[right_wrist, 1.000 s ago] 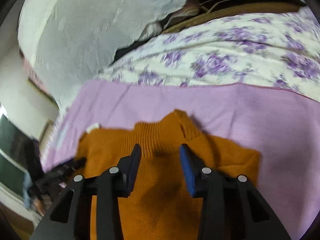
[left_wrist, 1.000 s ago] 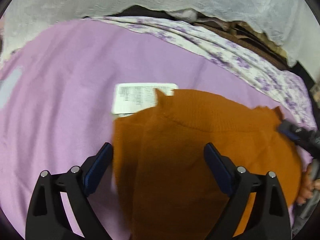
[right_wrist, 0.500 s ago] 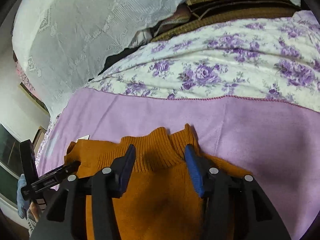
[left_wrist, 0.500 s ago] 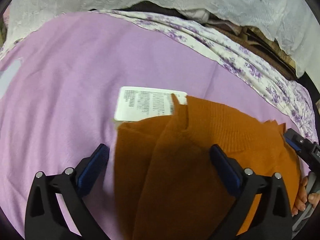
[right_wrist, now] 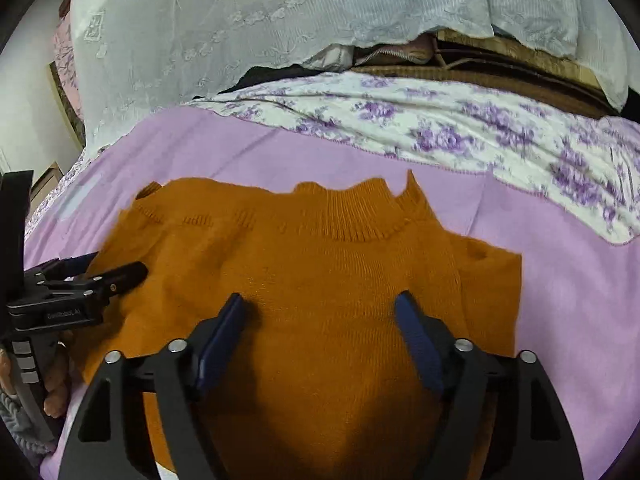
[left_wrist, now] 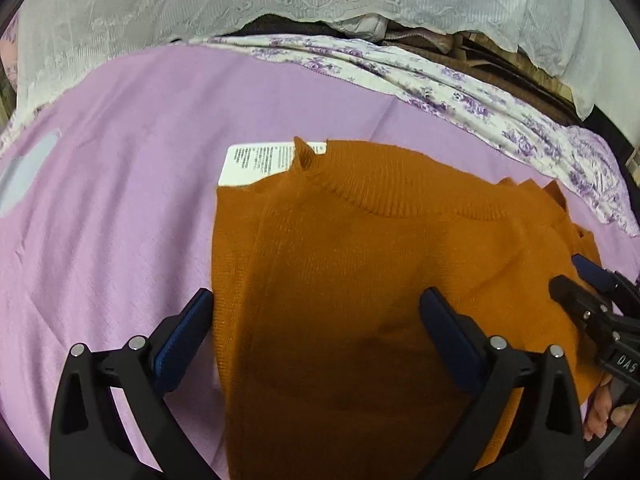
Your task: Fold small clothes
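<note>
An orange knit sweater lies on the lilac bedspread, ribbed neck toward the far side, w/ some edges folded in so the knit sits in layers. A white care label w/ small print pokes out from under the far-left corner, flat on the spread.

Left gripper hangs low over the sweater's left part — jaws spread as wide as they go, nothing pinched. Its left finger is over the lilac cloth just beside the sweater's edge, its right finger over the knit. Can't tell if the tips touch the fabric.

Right gripper hovers over the sweater's middle, just below the neckband. Its jaws have just been opening and now stand wide; only flat knit shows between the blue pads, none of it gripped.

Each gripper shows up at the edge of the other's view, w/ fingers of the person's hand wrapped on the handle.

Beyond the spread there's a white sheet w/ purple flowers, then a pale lace cover draped over stacked bedding — brown and beige layers visible at the right.
</note>
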